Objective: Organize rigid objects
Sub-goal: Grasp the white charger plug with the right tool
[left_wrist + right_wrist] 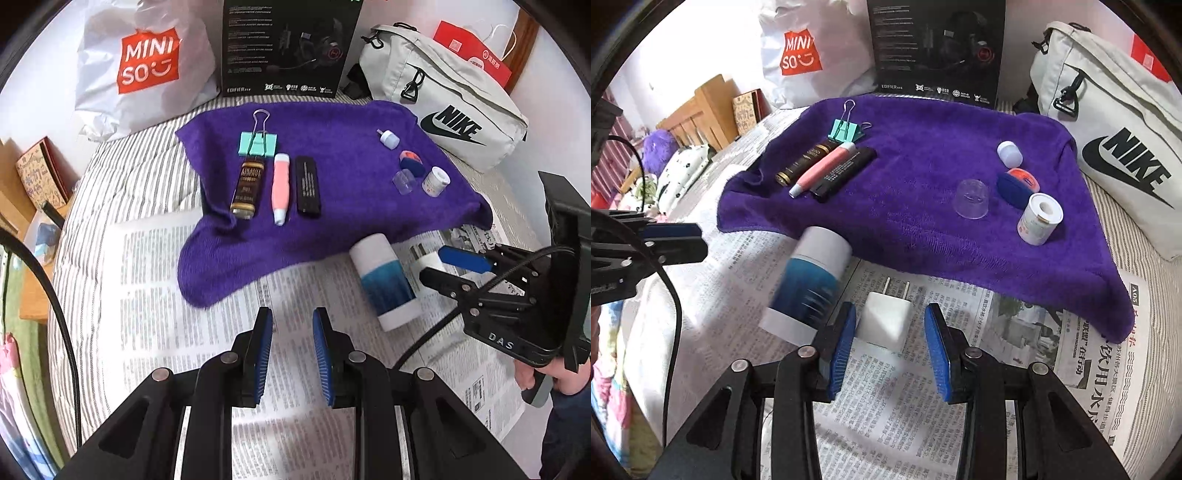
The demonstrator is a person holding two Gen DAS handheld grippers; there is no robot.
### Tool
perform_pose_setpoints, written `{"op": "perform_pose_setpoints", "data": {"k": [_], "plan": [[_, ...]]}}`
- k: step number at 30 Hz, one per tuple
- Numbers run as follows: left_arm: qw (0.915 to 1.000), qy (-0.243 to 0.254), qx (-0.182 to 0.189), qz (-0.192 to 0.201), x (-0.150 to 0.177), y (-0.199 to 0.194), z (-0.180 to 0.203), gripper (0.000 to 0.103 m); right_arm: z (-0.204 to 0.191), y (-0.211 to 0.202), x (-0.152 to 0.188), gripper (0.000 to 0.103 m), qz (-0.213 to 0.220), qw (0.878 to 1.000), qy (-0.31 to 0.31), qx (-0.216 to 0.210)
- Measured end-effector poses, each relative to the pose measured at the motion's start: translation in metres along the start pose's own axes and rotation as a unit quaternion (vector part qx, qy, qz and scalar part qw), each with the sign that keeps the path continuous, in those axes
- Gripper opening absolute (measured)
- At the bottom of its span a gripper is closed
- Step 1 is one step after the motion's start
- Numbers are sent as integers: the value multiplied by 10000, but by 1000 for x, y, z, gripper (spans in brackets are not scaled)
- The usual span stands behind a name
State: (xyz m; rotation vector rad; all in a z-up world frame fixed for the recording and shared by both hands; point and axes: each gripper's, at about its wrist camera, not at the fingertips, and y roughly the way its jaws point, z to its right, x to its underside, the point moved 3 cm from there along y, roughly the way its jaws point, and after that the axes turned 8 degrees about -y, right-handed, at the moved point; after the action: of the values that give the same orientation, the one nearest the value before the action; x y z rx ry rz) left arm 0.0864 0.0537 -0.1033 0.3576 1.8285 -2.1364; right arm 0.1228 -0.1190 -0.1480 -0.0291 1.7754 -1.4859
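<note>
Newspaper (923, 417) (over striped bedding (122, 173), seemingly) carries purple towel (923, 147); left hand-held gripper (292, 354) and right hand-held gripper (891, 347) both gape, empty.

Left wrist view rides low over the newspaper (207, 332), looking forward and down past its own fingers toward the purple towel (332, 192), with the far wall goods lined up behind: the Miniso bag (147, 62), the black box (288, 48), the Nike bag (450, 110). The right gripper (439, 264) pokes in at its right edge, so this camera sits to that one's left. Right wrist view sits nearer the towel (923, 177), facing the same far wall, close above the white charger (884, 319). The left gripper (679, 243) shows at its left edge. Both views share the towel, the blue-and-white bottle (386, 280) (809, 284) and the far bags.
</note>
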Motion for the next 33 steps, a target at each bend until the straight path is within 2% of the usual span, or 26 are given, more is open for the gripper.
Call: {"op": "perform_pose_setpoints", "data": {"k": [3,5,12,15,20,25,26,27,30,33], "plan": [[10000,-58,36,-51,4,4,-3,22,-5,8,0,37,-81,9999,-78,101],[9999,-74,18,-83,6,7,-3,22,-6,13,2,33,-100,9997,-158,180],[9998,-154,116,-91,10,9,-3,22,7,-3,17,33,32,9999,-12,151],[9990,-254,369,-89,10,9,2,22,18,-15,25,33,49,9998,85,185],[9972,-121,739,-22,-1,6,33,22,45,-32,49,33,-18,9986,387,364],[9977,30,640,-208,-14,27,68,22,65,-41,73,33,-55,9967,716,385],[9982,21,566,-189,-15,32,73,24,66,-41,77,33,-53,9965,745,368],[9987,26,487,-153,-16,33,77,32,67,-42,79,32,-43,9964,762,362],[9990,116,356,-242,-14,45,83,46,70,-44,84,30,47,9962,813,324],[9988,190,393,-228,-10,48,85,46,70,-42,85,29,152,9961,811,308]]}}
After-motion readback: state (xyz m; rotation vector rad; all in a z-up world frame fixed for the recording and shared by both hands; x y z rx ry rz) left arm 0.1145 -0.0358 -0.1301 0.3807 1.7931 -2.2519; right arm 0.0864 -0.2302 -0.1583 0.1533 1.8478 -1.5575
